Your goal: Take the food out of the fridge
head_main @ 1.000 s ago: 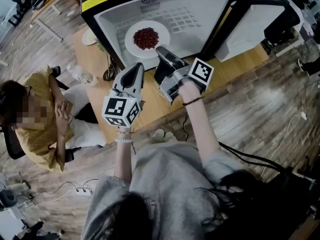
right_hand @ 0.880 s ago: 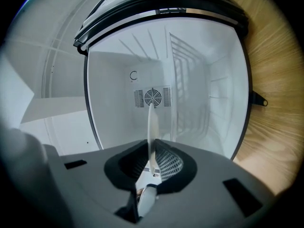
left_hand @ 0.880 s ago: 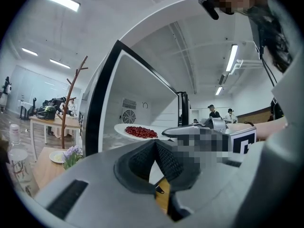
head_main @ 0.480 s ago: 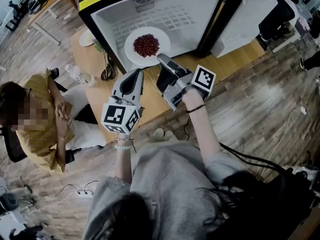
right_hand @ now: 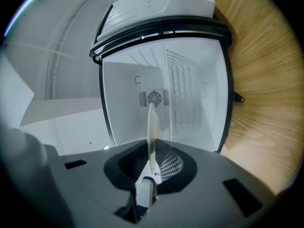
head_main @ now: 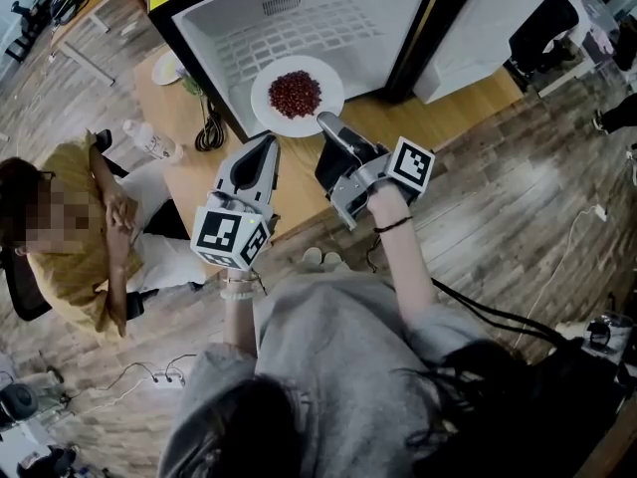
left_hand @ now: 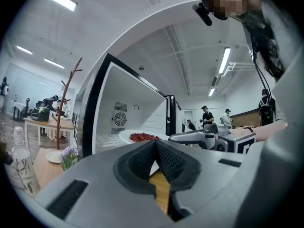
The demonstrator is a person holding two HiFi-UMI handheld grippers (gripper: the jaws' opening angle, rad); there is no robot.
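A white plate [head_main: 297, 96] of red food [head_main: 296, 93] hangs at the front lip of the open fridge [head_main: 299, 23]. My right gripper [head_main: 323, 120] is shut on the plate's near rim. In the right gripper view the plate [right_hand: 152, 122] shows edge-on between the pads, with the white fridge interior [right_hand: 190, 103] behind it. My left gripper [head_main: 267, 144] sits just left of the plate, shut and holding nothing. In the left gripper view its pads [left_hand: 166, 158] meet at the tips, and beyond them are the red food [left_hand: 142, 137] and the right gripper [left_hand: 192, 137].
The fridge stands on a wooden table [head_main: 438, 118], its door [head_main: 483, 33] swung open to the right. On the table's left are a small plate [head_main: 166, 68], a cable bundle [head_main: 209, 127] and a water bottle [head_main: 154, 144]. A seated person [head_main: 85, 237] is at the left.
The plate has come out from the fridge floor to its front lip, held by the right gripper. Both grippers have drawn back toward me.
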